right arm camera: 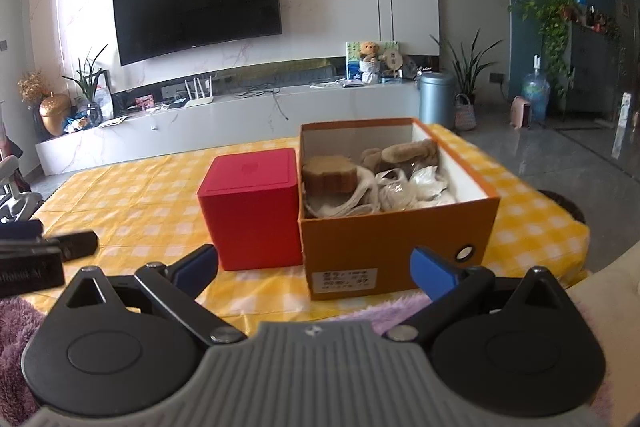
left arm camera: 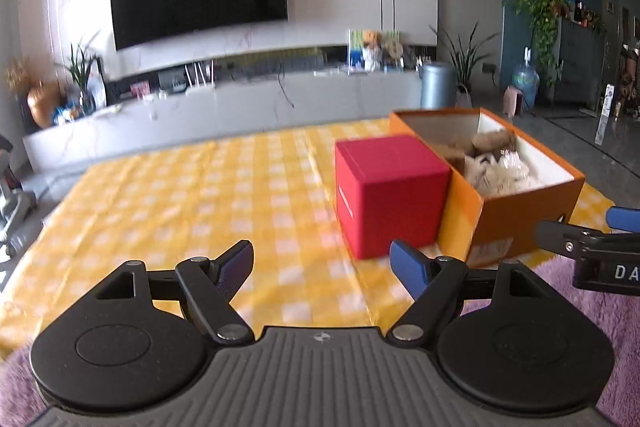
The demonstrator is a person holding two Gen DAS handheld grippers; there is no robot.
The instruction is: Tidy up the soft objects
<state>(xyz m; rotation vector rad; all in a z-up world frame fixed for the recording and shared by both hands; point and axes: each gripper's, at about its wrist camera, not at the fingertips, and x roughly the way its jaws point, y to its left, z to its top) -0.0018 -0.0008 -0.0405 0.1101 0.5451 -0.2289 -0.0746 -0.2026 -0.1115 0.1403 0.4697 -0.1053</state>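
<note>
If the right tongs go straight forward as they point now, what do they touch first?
Probably the near wall of the orange shoebox, which lies between the open right tongs. The red box stands slightly left of that line. Depth is uncertain.

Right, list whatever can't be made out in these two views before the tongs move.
- Red box: lid shut in both views, contents hidden.
- Orange box: in the right wrist view its front wall hides the lower layers under the tan and white soft items.
- Label on the orange box: print too small to read.
- Left wrist view: motion blur smears the box contents.
- Purple fluffy fabric: cut off by the frame edge and the left tongs.
</note>
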